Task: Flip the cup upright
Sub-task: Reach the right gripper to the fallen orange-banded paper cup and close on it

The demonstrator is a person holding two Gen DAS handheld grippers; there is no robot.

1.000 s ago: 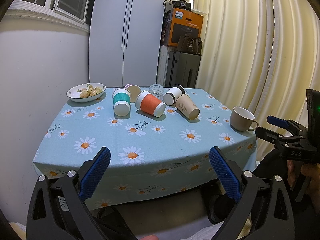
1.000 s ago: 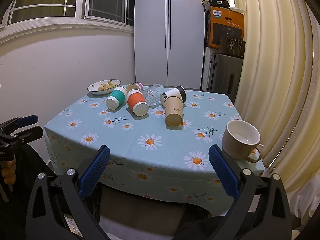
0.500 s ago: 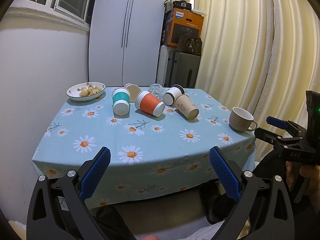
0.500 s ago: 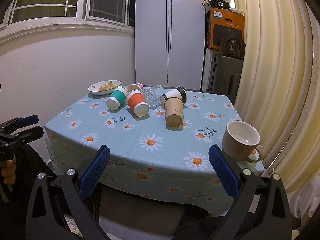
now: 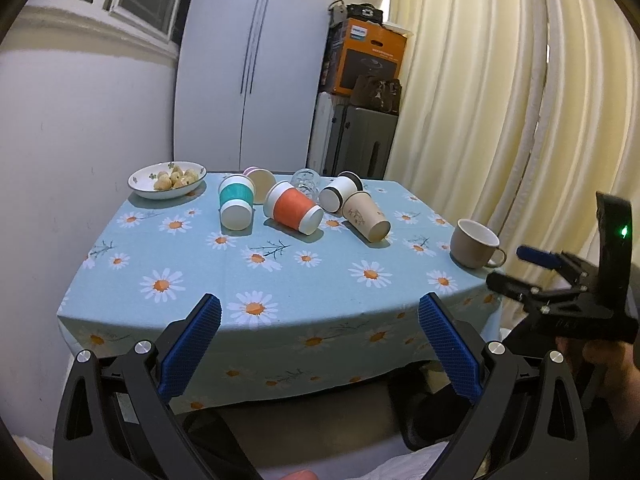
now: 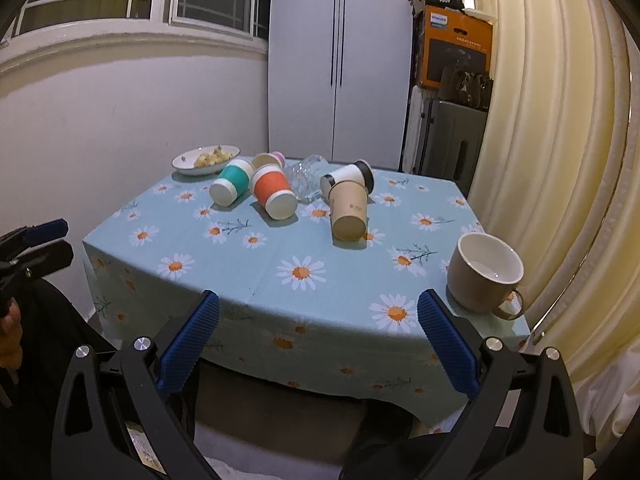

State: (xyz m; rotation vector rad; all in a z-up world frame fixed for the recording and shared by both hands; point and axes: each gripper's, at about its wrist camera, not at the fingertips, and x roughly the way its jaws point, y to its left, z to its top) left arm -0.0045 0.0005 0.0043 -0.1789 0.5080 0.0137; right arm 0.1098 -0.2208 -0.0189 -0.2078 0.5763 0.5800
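Observation:
Several paper cups lie on their sides at the back of the daisy tablecloth: a teal cup, an orange cup, a tan cup, a white cup with black rim, a pink cup and a clear glass. A beige mug stands upright at the right edge. My left gripper and right gripper are both open and empty, in front of the table's near edge.
A white bowl of food sits at the back left corner. A white wall runs along the left, a cabinet stands behind and curtains hang close on the right.
Both grippers have shifted only slightly; the view of the table is nearly the same. No cup has moved.

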